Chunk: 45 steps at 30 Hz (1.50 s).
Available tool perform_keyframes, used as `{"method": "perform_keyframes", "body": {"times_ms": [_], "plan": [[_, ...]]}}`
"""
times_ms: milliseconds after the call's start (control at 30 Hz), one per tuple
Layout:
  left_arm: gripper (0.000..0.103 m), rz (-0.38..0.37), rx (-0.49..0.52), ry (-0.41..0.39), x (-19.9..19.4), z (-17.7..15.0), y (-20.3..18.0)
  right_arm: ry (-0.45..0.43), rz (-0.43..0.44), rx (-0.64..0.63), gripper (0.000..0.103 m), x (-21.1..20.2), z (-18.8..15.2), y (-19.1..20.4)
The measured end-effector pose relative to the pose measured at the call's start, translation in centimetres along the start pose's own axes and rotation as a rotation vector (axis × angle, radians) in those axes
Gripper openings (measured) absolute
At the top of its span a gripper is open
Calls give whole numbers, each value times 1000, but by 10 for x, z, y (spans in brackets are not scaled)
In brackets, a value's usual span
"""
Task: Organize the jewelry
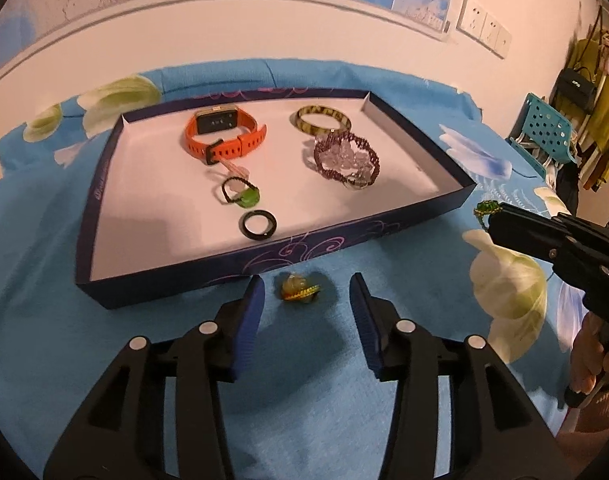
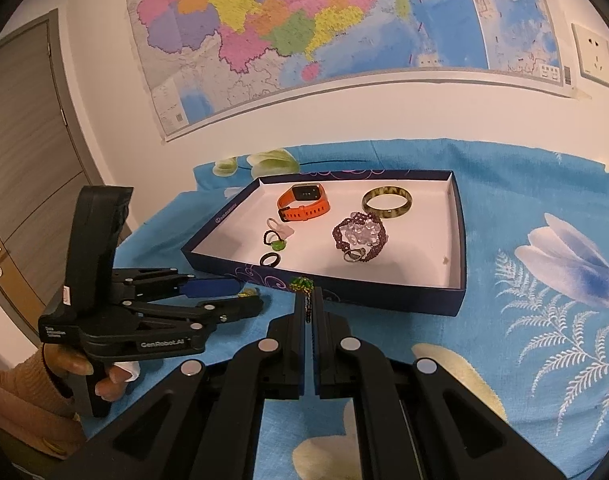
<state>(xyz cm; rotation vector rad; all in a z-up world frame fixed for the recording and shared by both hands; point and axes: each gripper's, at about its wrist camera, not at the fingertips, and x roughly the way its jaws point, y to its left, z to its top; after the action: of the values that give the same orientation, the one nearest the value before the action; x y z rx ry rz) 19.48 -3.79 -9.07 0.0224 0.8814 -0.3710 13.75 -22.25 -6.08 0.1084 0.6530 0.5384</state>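
A dark blue tray (image 1: 344, 236) (image 2: 458, 240) on the blue cloth holds an orange watch (image 1: 224, 136) (image 2: 304, 202), a mottled bangle (image 1: 323, 119) (image 2: 387, 202), a purple bead bracelet (image 1: 346, 160) (image 2: 359, 236), a green-stone ring (image 1: 242, 194) (image 2: 275, 241) and a black ring (image 1: 258, 225) (image 2: 270, 259). My left gripper (image 1: 306, 294) (image 2: 246, 298) is open around a yellow-green ring (image 1: 300, 288) that lies on the cloth before the tray. My right gripper (image 2: 310, 294) (image 1: 489, 216) is shut on a green beaded ring (image 2: 302, 283) (image 1: 487, 209), held near the tray's front wall.
The blue flowered cloth (image 1: 44, 280) covers the table up to the white wall with a map (image 2: 344, 20). A teal perforated chair (image 1: 548, 132) and hanging clothes stand at the far right. A door (image 2: 20, 160) is at the left.
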Motion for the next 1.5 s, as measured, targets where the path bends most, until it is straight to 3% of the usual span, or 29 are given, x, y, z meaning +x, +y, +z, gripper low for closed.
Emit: {"method": "perform_keyframes", "body": {"times_ms": [67, 167, 400, 867, 1500], "plan": [[38, 11, 1, 5, 4, 1, -1, 2, 4, 1, 2, 1, -1, 0], [21, 28, 4, 8, 5, 1, -2, 10, 8, 0, 2, 3, -2, 1], [20, 23, -2, -19, -6, -4, -4, 12, 13, 2, 2, 4, -3, 2], [20, 28, -44, -160, -60, -2, 6, -21, 12, -9, 2, 1, 9, 3], [20, 56, -73, -219, -73, 6, 21, -28, -1, -39, 2, 8, 26, 9]]}}
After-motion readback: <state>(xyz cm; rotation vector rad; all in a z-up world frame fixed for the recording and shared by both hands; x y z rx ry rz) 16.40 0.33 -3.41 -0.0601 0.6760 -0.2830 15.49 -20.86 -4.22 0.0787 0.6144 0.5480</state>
